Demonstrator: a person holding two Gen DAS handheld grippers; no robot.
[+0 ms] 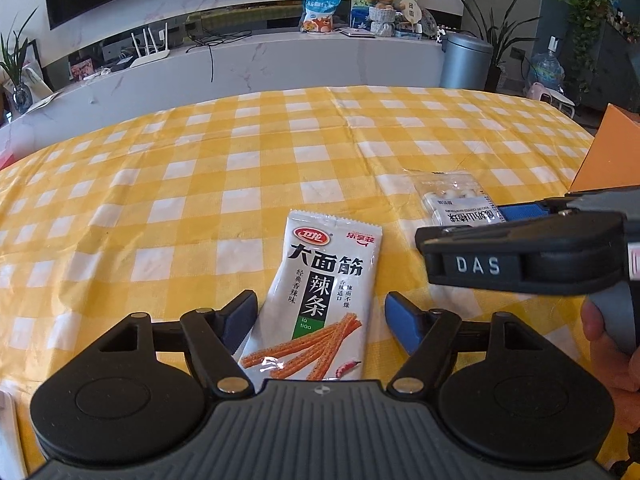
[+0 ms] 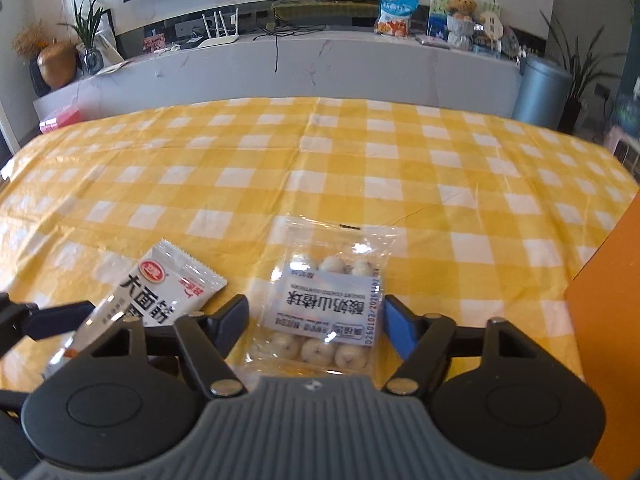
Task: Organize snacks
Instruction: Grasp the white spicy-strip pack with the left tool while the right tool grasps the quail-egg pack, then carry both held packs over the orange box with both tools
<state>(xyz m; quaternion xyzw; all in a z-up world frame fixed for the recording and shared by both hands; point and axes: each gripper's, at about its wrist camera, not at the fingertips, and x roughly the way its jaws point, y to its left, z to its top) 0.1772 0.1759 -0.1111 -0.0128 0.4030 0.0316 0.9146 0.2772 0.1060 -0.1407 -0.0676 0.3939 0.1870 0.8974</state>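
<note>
A white spicy-strip packet (image 1: 320, 300) lies on the yellow checked tablecloth (image 1: 240, 168) between the fingers of my left gripper (image 1: 320, 320). That gripper is open: its left pad is at the packet's edge and its right pad stands clear. A clear packet of white balls (image 2: 324, 308) lies between the fingers of my right gripper (image 2: 316, 318), which is open with both pads close beside the packet's side edges. The right gripper (image 1: 460, 224) also shows in the left wrist view over the clear packet (image 1: 452, 200). The spicy-strip packet (image 2: 168, 292) sits left in the right wrist view.
An orange box (image 2: 608, 320) stands at the table's right edge, close to my right gripper, and its corner (image 1: 612, 148) shows in the left wrist view. A person's hand (image 1: 608, 344) holds the right gripper. Bare tablecloth (image 2: 320, 160) stretches to the far edge.
</note>
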